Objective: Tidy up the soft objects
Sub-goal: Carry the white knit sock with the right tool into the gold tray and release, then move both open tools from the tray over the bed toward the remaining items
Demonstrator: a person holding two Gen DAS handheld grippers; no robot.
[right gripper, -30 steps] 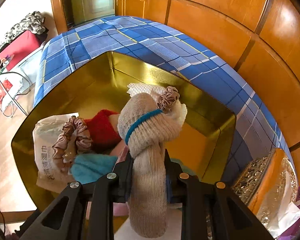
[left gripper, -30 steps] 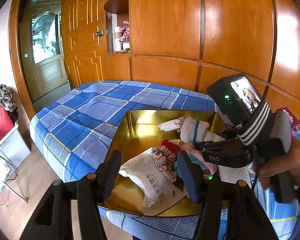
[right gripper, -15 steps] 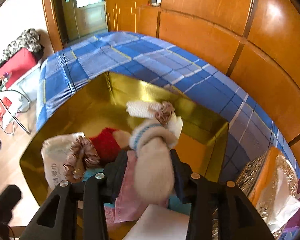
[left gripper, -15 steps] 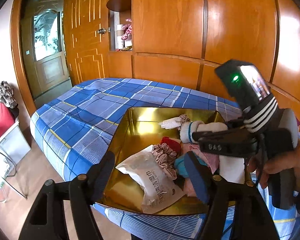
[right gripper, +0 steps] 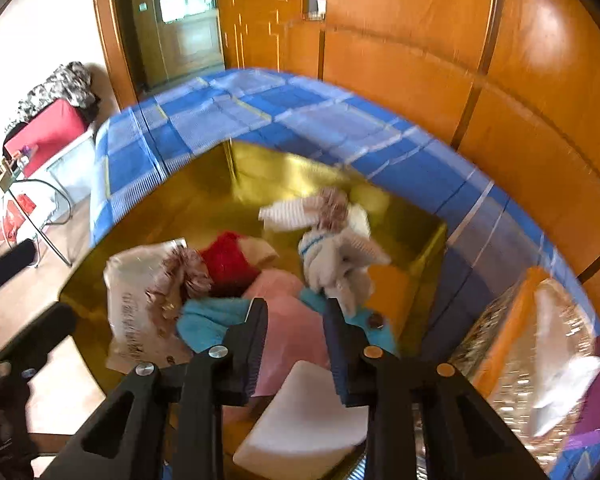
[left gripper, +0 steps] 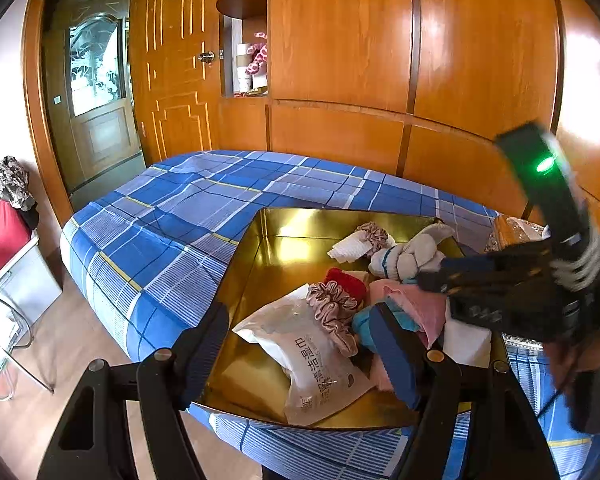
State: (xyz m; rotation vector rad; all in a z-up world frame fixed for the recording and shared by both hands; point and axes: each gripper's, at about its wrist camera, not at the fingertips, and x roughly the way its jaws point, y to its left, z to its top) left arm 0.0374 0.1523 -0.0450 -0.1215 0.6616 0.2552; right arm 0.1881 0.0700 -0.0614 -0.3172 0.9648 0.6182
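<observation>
A gold tray sits on the bed, which is covered in blue plaid, at the near edge; wooden wall panelling rises behind the far edge.

Contents of the tray: a white packet with printed characters lies toward the near left side; a pinkish-brown scrunchie rests on its upper end, touching a red cloth; a teal cloth and a pink cloth lie just beside these toward the near edge; a white flat pad lies at the near right corner; a second scrunchie sits on a white ribbed sock near the far wall.

The grey sock bundle with a blue band lies inside the tray toward the right wall, free of any grip.

Left gripper: jaws spread wide, holding nothing, poised above the packet. Right gripper: jaws parted, empty, above the pink cloth; the sock bundle is just beyond its right finger; the view is motion-blurred.

Obstructions: in the left view the right gripper's body hides the tray's right wall. A gold ornate box stands on the bed just right of the tray.
</observation>
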